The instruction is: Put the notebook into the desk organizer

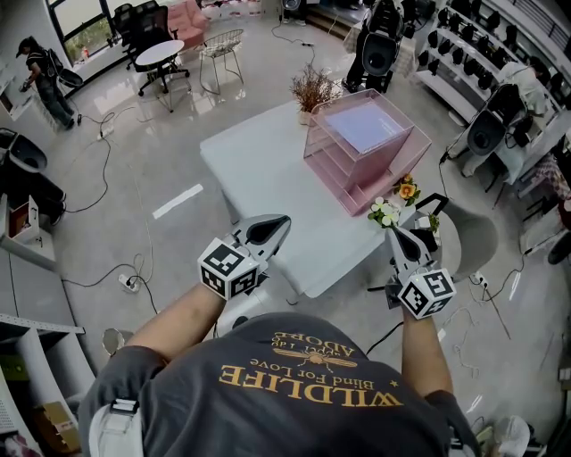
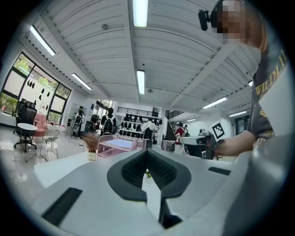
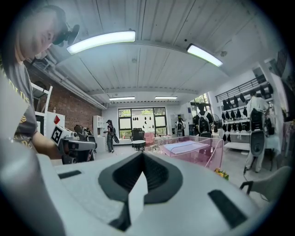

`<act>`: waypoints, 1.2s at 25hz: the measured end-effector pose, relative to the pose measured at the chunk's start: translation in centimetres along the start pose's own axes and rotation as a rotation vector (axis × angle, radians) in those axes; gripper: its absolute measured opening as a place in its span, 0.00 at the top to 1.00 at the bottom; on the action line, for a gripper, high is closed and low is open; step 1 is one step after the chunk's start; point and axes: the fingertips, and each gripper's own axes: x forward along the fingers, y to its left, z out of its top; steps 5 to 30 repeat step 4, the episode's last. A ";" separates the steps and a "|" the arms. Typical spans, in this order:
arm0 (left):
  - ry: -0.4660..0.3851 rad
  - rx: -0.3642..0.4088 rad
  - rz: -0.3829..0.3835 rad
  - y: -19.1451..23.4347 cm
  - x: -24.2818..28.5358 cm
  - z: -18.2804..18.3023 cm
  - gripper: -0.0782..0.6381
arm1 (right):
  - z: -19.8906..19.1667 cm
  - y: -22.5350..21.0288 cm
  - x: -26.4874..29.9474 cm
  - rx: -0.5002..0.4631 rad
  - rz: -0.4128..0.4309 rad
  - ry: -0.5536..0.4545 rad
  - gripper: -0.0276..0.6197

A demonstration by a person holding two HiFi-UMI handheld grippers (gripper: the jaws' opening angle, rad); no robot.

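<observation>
Pink desk organizer (image 1: 397,165) sits on the white desk (image 1: 259,170), and the notebook (image 1: 364,127) lies flat in its top tier, so it looks home. Left claw (image 1: 279,222) and right claw (image 1: 393,231) hang short of the desk, both pinched shut on nothing. The danger? A careless right-hand reach could clip the little flowers (image 1: 391,208) at the corner.

Bright, even light from ceiling tube lamps (image 2: 140,11); both gripper views bulge fisheye-like with dark vignetted corners.

Head view looks steeply down; both gripper views face level toward the desk organizer (image 1: 366,147)
</observation>
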 end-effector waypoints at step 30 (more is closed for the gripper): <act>-0.002 0.001 0.000 -0.1 0.3 0.0 0.89 | 0.1 -0.4 0.0 -0.005 -0.001 -0.001 0.96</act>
